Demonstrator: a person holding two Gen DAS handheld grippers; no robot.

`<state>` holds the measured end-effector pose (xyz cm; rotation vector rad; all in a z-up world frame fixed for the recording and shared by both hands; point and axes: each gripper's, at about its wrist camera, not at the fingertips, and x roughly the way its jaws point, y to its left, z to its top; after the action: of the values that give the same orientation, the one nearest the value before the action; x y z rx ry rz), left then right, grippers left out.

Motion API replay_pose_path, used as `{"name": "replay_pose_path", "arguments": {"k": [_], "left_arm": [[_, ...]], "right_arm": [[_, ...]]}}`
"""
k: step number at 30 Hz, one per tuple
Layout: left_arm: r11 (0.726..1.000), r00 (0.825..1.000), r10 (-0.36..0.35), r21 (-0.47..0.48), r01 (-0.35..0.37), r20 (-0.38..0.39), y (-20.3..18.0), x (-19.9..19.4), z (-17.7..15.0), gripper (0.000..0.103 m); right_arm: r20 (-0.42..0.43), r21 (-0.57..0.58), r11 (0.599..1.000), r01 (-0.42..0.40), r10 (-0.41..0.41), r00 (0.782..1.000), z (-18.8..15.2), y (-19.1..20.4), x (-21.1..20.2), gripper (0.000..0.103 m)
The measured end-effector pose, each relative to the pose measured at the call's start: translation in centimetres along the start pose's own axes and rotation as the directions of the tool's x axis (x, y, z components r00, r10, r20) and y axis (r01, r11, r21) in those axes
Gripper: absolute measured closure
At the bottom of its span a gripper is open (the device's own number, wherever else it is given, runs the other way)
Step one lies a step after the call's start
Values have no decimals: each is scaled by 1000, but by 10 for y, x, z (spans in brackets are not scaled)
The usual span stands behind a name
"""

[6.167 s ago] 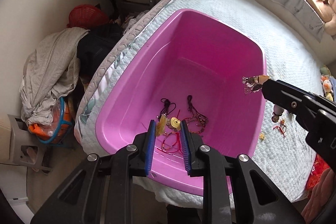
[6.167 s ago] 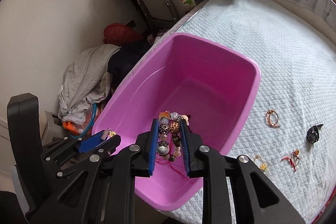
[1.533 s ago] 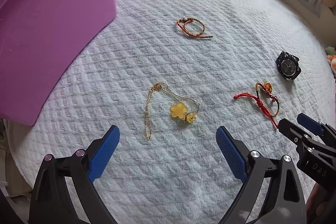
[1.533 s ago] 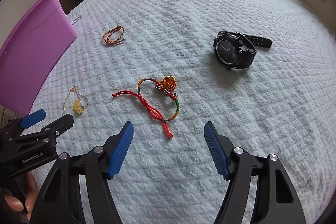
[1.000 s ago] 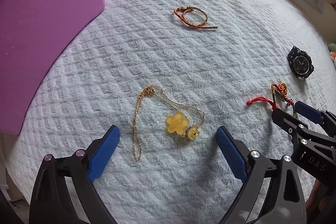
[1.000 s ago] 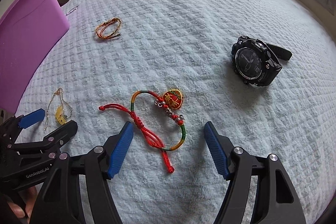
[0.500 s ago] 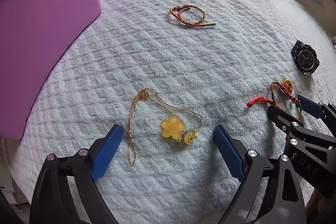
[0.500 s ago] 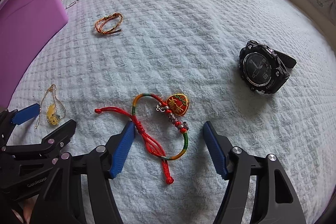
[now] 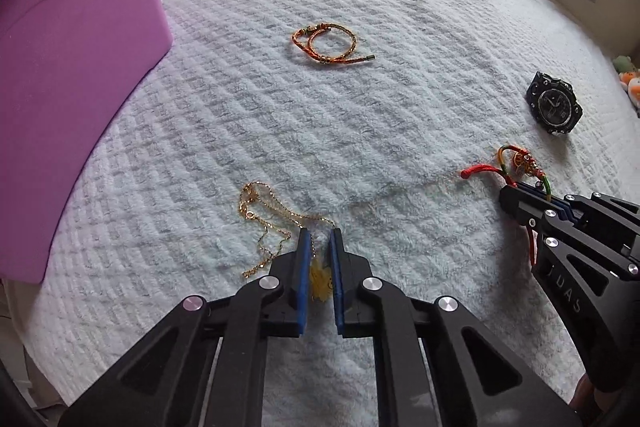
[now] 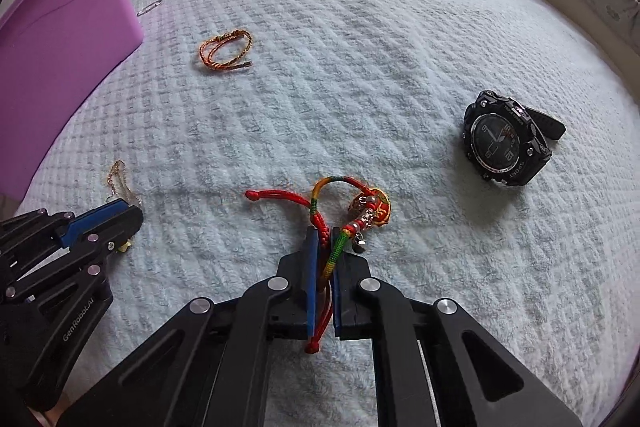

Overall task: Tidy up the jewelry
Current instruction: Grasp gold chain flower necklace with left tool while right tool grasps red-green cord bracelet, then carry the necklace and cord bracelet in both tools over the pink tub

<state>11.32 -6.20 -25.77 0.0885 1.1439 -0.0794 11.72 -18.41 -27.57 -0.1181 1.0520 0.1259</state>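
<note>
Since half a second ago both sets of jaws have snapped from wide to closed. The gold necklace [image 9: 276, 223] is lying on the white bedspread [image 9: 360, 107], its yellow flower charm pinched in the left gripper [image 9: 319, 251], chain trailing away to the upper left. The right gripper [image 10: 325, 247] is clamping the red cord bracelet [image 10: 340, 211], knot between the blue pads, charm just beyond. The purple tub [image 9: 68, 67] is sitting left of both, nearer the left hand. The orange braided bracelet [image 9: 328, 43] and black watch [image 10: 504, 143] are lying apart; nothing is blocking the way.
</note>
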Motion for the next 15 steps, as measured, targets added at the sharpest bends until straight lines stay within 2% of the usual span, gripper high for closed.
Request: {"name": "replay_pose_path", "arguments": {"k": [4, 9, 15], "left_arm": [[1000, 1000, -25, -18, 26, 10, 5, -10, -4, 94], [993, 995, -96, -62, 96, 3, 13, -26, -9, 94], [990, 992, -121, -65, 123, 28, 23, -62, -12, 94]], "right_arm": [[8, 36, 999, -26, 26, 1000, -3, -2, -9, 97], [28, 76, 995, -65, 63, 998, -9, -5, -31, 97], [34, 119, 989, -90, 87, 996, -21, -10, -68, 97]]}}
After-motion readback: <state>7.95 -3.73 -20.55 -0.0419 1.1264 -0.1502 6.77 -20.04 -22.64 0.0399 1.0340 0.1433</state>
